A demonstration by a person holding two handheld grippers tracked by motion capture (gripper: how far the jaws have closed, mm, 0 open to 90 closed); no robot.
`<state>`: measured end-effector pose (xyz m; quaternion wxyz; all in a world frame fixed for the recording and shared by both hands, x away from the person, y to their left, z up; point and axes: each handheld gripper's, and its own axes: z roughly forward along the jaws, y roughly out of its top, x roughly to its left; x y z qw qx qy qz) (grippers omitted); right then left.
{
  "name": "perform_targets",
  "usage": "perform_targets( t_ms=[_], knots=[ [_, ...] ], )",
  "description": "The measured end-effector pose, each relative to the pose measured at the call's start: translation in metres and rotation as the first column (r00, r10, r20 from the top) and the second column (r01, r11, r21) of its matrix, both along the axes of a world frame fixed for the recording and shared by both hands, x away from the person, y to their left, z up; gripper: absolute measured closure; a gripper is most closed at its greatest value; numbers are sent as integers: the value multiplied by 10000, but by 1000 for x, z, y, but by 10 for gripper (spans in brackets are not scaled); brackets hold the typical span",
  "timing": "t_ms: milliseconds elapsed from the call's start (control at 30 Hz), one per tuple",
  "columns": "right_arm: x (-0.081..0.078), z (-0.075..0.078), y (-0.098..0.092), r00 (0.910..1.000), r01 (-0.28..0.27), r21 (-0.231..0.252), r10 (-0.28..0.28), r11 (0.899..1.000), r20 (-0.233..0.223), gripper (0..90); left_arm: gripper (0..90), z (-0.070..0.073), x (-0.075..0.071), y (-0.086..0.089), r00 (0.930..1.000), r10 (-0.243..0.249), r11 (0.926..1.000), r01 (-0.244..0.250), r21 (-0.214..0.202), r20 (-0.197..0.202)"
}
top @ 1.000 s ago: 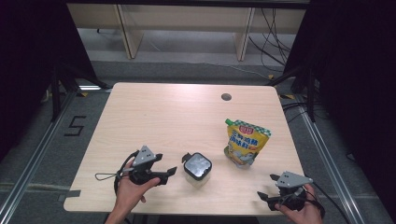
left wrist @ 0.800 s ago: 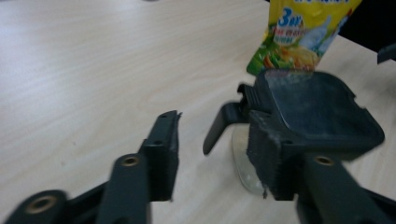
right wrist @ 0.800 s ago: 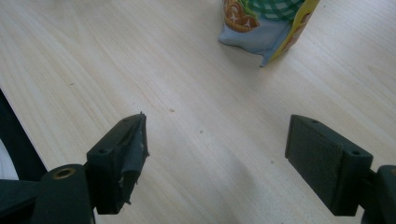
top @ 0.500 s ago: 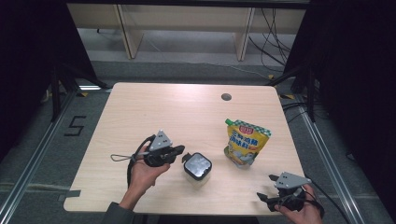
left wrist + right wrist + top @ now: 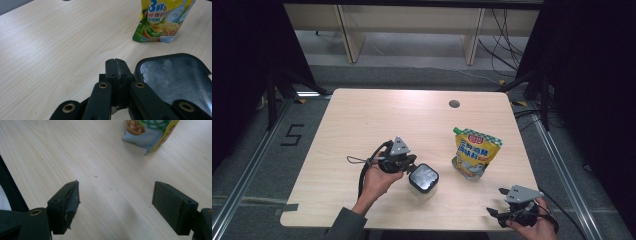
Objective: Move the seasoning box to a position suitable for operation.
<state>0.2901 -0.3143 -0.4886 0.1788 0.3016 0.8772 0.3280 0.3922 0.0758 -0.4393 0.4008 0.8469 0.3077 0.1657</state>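
A small black square container (image 5: 423, 178) with a shiny lid stands near the table's front middle. My left gripper (image 5: 410, 166) is just left of it, jaws shut with nothing between them. In the left gripper view the pads (image 5: 116, 67) press flat together beside the container (image 5: 175, 77), and whether they touch its rim I cannot tell. A yellow-green stand-up pouch (image 5: 474, 152) is upright to the right; it also appears beyond the container (image 5: 162, 20). My right gripper (image 5: 499, 204) hovers open at the front right corner, and its jaws (image 5: 116, 202) are wide apart over bare wood, short of the pouch (image 5: 150, 132).
The light wooden table (image 5: 377, 120) has a round cable hole (image 5: 454, 104) at the back right. Its front edge runs close under both hands. Dark frame posts and floor surround the table.
My left gripper has moved away from the person and to the right, up against the black container, and its jaws have gone from open to shut. The right gripper has stayed put.
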Motion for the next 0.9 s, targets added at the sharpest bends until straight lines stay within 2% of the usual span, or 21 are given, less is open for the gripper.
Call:
perform_targets(
  t_ms=[133,167,200,400,567,700,800,900],
  knots=[
    [-1,0,0,10000,5,-11,-5,10000,-16,230,890,-2,3,-1,9999,3,9999,-5,-152,-152],
    [-1,0,1,9999,40,17,-40,10000,-119,231,890,-1,4,0,9999,17,9996,-21,-299,-140],
    [-1,0,1,9999,28,-7,-28,10000,-115,231,883,-2,6,-1,9991,-95,9977,67,-673,-407],
    [1,-1,-1,9999,-126,-151,127,9998,74,231,890,-2,5,-8,9990,-223,9995,214,-236,-386],
    [0,-1,0,9999,-137,-156,137,9998,32,231,892,-1,4,-7,9983,-149,9998,141,-164,-557],
    [-1,-1,1,9999,-126,-173,126,9998,4,233,892,-1,0,-4,9972,-13,10000,11,-25,-750],
    [0,-1,1,9999,-149,-194,150,9997,19,233,892,-2,-3,2,9960,87,9998,-104,-188,-887],
    [-1,-1,1,9999,-149,-198,150,9997,12,233,892,-3,-5,11,9968,27,10000,-27,-1,-797]
  ],
)
